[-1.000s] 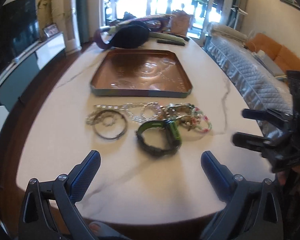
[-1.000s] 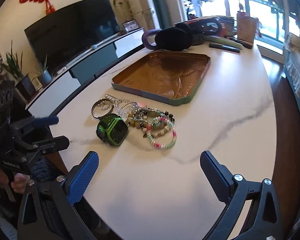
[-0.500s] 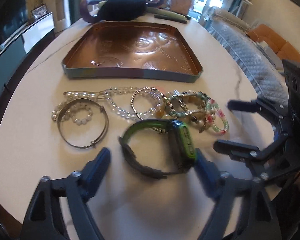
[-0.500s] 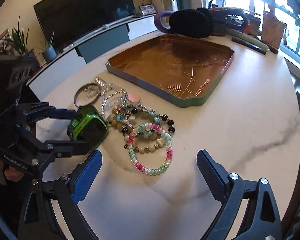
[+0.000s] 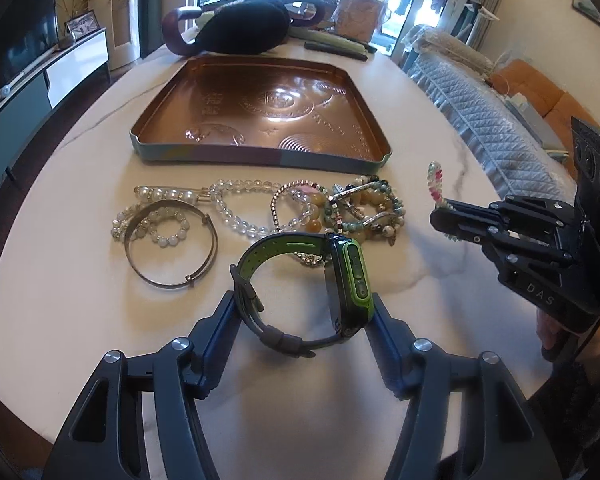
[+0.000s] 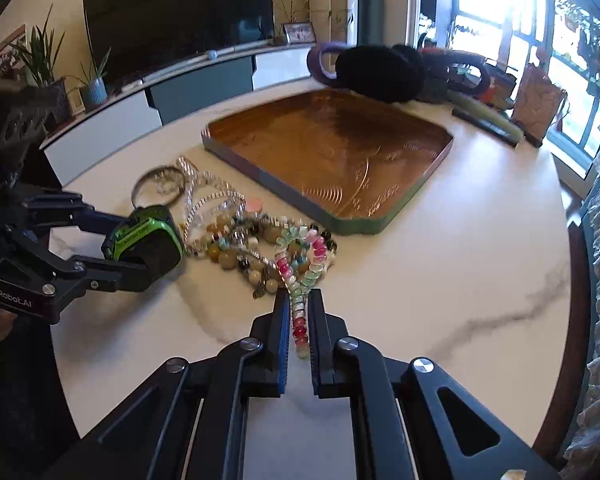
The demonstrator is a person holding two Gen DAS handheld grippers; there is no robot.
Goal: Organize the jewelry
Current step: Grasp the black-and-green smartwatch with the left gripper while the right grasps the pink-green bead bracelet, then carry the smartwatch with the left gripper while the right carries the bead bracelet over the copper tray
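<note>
Beaded bracelet point(image 6: 300, 304) between right gripper point(image 6: 299, 300) pads, off the table point(image 6: 440, 280)

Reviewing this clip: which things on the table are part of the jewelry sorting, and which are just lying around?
Part of the job:
- green watch, left gripper closing around it
- pink and green bead bracelet, pinched in the right gripper
- metal bangle
- remaining bead bracelets
- copper tray, nothing in it

Lying about:
- black pouch
- purple ring

watch point(image 5: 300, 284): black strap, lime-green trim
held bracelet point(image 6: 300, 280): pink, mint, clear beads
tray point(image 5: 260, 100): copper, embossed circles
counter point(image 6: 460, 280): white, grey veins
fingers point(image 6: 282, 344): blue pads
</note>
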